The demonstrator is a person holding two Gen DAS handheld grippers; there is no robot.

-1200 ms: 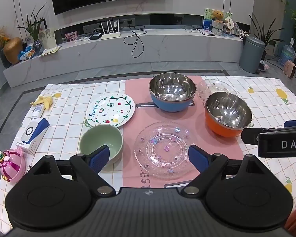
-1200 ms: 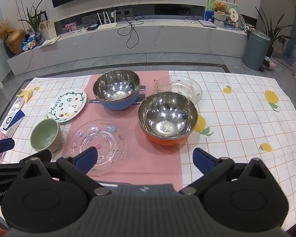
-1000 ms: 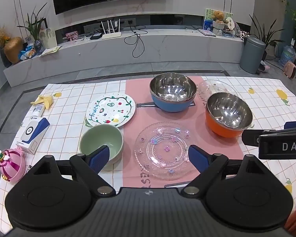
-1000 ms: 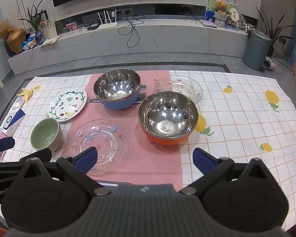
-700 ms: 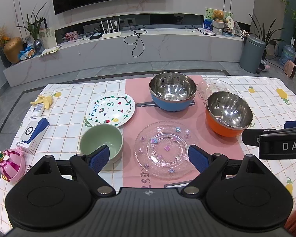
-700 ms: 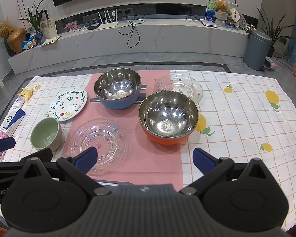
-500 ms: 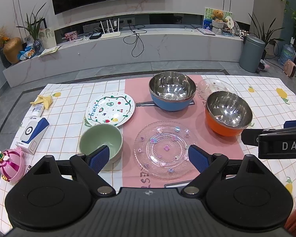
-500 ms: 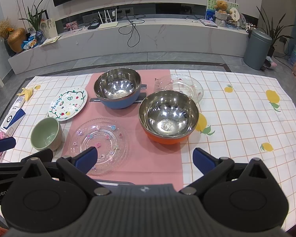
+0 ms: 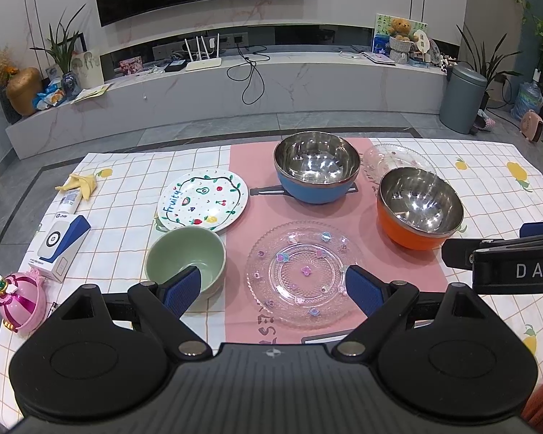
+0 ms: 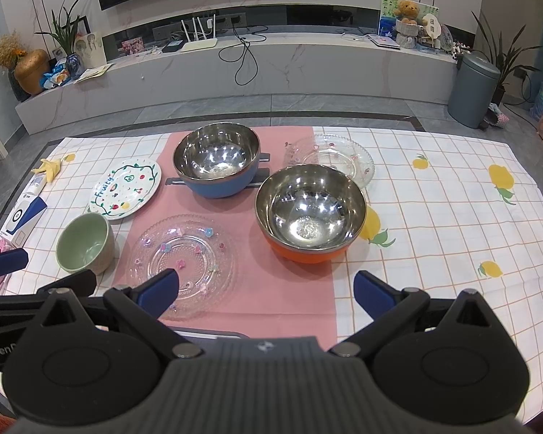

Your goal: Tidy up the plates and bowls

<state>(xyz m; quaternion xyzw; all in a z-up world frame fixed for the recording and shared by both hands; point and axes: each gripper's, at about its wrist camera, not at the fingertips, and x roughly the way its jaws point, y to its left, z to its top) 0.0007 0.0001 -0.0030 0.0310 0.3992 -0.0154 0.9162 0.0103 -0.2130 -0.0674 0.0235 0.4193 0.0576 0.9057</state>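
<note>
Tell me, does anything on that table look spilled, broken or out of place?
Nothing is spilled or visibly broken. The bowls stand upright and empty, the plates lie flat. The only oddities sit at the left edge among the dishes: a pink toy, a white and blue box and what looks like a banana peel.

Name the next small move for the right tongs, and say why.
Probably ease the right tongs forward and down toward the orange bowl's near rim. They are open and empty, the bowl sits straight ahead and nearest, and the blue bowl behind it looks like a possible nesting partner.
</note>
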